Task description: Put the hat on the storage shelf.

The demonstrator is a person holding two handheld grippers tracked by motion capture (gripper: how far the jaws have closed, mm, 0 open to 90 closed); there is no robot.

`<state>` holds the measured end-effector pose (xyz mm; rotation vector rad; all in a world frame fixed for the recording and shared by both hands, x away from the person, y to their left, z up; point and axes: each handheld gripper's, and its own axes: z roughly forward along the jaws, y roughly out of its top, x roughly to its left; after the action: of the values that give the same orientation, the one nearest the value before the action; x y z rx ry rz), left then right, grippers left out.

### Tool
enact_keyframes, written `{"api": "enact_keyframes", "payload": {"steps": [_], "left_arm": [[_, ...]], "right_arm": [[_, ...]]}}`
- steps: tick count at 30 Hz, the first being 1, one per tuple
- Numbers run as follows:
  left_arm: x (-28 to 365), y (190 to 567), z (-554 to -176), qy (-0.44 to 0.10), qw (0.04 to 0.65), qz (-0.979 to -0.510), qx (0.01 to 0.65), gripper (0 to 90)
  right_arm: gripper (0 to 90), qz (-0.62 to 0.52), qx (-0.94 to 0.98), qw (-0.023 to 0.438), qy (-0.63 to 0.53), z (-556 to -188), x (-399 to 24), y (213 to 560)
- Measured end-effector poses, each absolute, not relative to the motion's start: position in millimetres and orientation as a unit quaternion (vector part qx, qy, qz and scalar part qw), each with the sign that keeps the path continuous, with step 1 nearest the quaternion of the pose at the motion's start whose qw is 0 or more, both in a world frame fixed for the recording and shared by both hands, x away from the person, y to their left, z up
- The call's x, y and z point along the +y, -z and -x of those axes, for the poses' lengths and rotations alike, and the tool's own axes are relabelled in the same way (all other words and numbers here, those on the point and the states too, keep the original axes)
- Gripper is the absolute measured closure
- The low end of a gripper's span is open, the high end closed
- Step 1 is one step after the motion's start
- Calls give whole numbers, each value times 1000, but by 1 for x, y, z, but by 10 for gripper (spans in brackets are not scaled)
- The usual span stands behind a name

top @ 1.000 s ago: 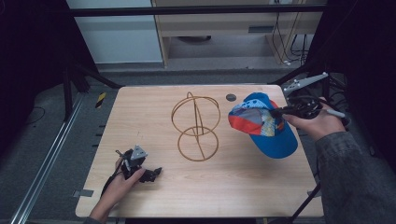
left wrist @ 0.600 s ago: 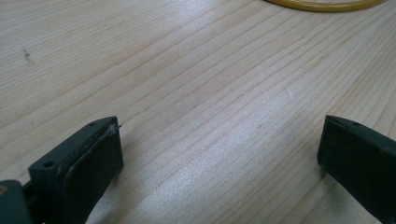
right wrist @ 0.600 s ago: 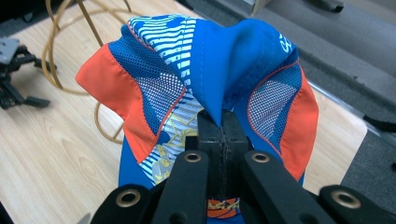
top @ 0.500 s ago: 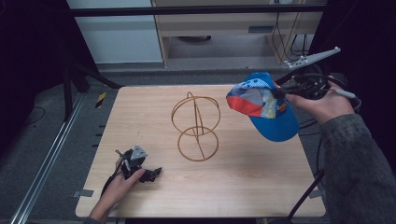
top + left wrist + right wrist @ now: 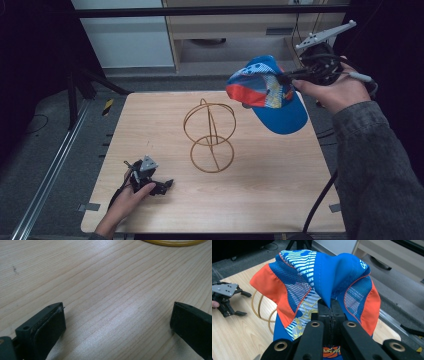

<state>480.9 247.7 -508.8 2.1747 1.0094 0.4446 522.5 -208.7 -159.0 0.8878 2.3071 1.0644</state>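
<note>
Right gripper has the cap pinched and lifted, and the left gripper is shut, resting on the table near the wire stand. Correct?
Not quite: the left gripper is open, nothing between its jaws, as the left gripper view shows. The rest holds.

No legible text or labels.

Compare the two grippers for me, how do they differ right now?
The right gripper is shut on the cap; the left gripper stands open with nothing between its jaws. The right one is held up above the table's far right corner; the left rests low on the tabletop. Both are black and hand-held.
</note>
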Motion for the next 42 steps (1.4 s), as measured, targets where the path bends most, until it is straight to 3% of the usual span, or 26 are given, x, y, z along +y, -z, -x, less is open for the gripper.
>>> {"api": "enact_keyframes", "payload": {"steps": [21,42], "left_arm": [[247,509,-481,-171,343,-837,390,0],[247,509,-481,-172,343,-837,391,0]], "right_arm": [[900,-273,856,206,-389,-556,-130,154],[900,-237,886,174,-358,-563,-76,175]]}}
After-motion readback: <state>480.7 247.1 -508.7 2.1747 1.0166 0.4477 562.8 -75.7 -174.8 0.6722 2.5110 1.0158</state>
